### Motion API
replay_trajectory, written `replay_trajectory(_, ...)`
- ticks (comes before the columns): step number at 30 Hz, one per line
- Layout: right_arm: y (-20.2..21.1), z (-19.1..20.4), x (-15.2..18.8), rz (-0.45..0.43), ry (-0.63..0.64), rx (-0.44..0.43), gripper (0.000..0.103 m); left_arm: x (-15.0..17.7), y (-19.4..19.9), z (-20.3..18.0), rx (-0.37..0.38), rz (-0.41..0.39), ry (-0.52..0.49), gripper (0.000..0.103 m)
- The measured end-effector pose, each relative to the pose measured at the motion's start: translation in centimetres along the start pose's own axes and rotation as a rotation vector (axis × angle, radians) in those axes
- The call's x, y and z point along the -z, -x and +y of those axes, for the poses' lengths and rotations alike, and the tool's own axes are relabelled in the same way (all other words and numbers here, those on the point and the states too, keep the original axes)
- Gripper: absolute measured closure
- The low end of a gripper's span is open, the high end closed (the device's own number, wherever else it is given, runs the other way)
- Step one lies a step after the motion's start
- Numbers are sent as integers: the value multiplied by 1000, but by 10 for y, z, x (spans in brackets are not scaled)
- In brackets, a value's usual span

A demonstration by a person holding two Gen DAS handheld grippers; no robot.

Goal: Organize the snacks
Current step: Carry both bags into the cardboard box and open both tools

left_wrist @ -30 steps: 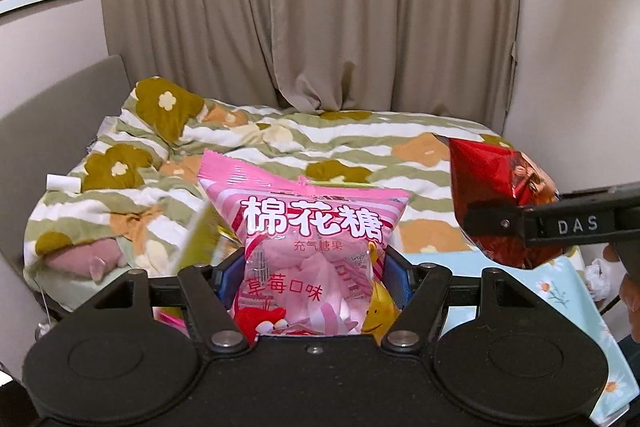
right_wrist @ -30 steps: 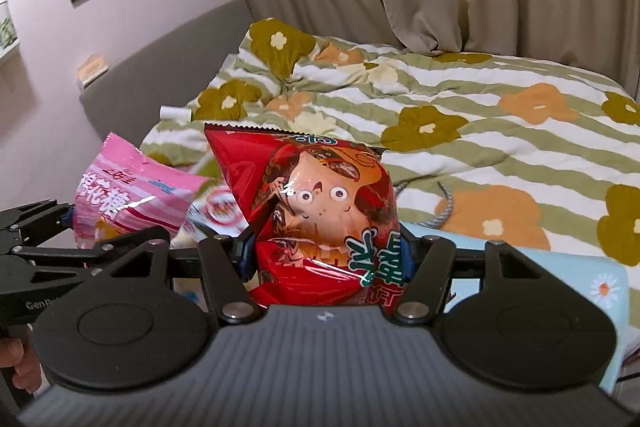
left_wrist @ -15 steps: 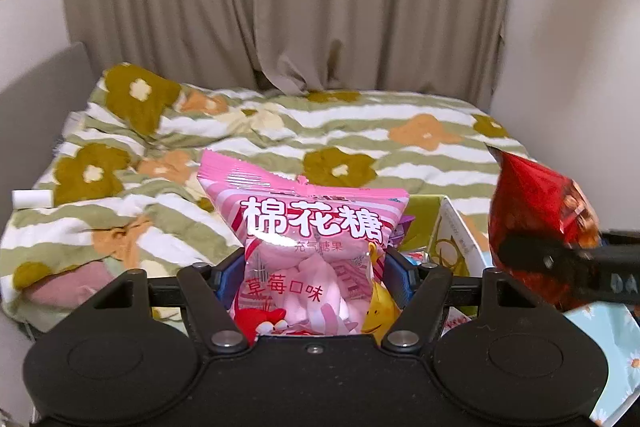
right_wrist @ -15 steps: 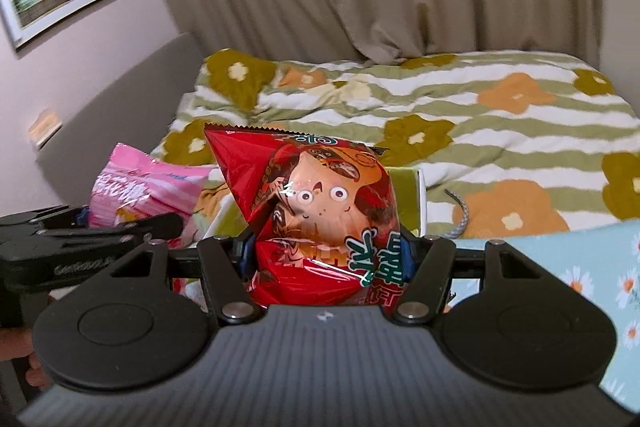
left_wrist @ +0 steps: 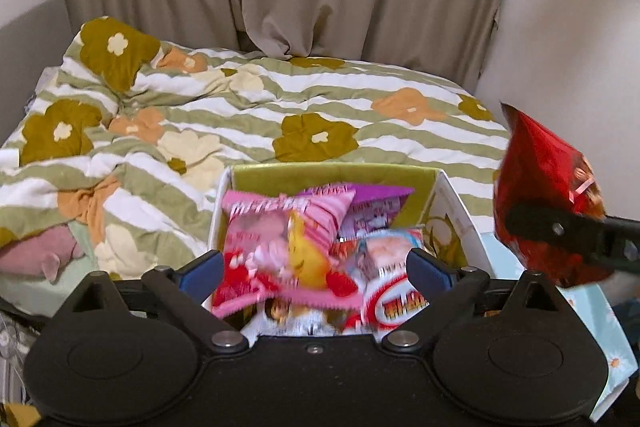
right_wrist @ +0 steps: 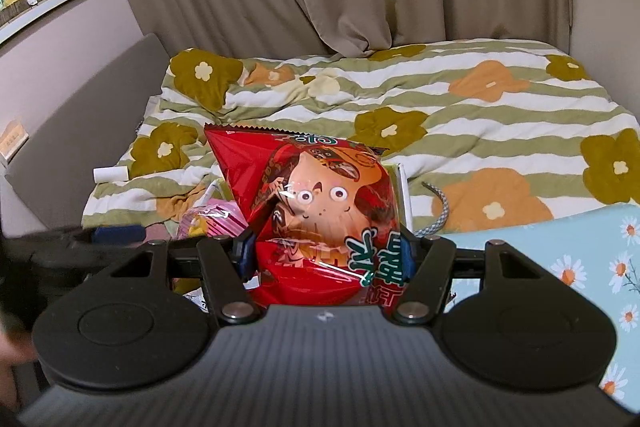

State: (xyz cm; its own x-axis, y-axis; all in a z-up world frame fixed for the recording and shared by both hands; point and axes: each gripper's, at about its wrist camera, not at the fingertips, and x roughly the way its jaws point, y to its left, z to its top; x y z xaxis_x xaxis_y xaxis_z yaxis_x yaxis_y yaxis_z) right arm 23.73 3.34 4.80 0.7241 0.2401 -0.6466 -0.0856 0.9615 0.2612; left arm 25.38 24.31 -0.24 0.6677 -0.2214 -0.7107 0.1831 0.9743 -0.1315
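Left gripper (left_wrist: 314, 269) fingers spread above the pink bag (left_wrist: 280, 247) in the box (left_wrist: 332, 175); right gripper (right_wrist: 326, 251) fingers clamp the red bag (right_wrist: 316, 211).

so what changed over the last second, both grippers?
The left gripper opened and let go the pink marshmallow bag, which now lies blurred in the white cardboard box with other snacks. The right gripper is unchanged, clamped on the red foil snack bag.

Bed (left_wrist: 248, 107) under a green-striped floral quilt (right_wrist: 460, 115), open snack box (left_wrist: 452, 211), grey braided cord (right_wrist: 440, 207), white roll (right_wrist: 110, 174)
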Motion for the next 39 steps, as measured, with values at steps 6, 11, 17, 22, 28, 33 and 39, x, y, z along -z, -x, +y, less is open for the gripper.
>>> replay_trajectory(6,-1,0,0,-11,2,-7,25,11,25,3,-44,-40,36,3)
replay_trajectory(11,-6,1,-11,-28,3,-5,25,8,34,5,-84,-64,28,3)
replay_trajectory(17,-29,3,-18,-44,-18,17,21,10,27,7,-113,-90,-27,2)
replay_trajectory(22,-53,-4,-9,-40,-85,56,0,22,15,11,-105,-95,-37,2)
replay_trajectory(28,-46,-2,9,-57,-85,84,0,26,11,12,-77,-87,-38,2)
replay_trajectory(33,-28,-1,12,-88,-76,80,0,26,24,1,-77,-105,-53,2)
replay_trajectory(39,7,-1,12,-125,-55,60,0,29,57,-23,-103,-163,-64,2)
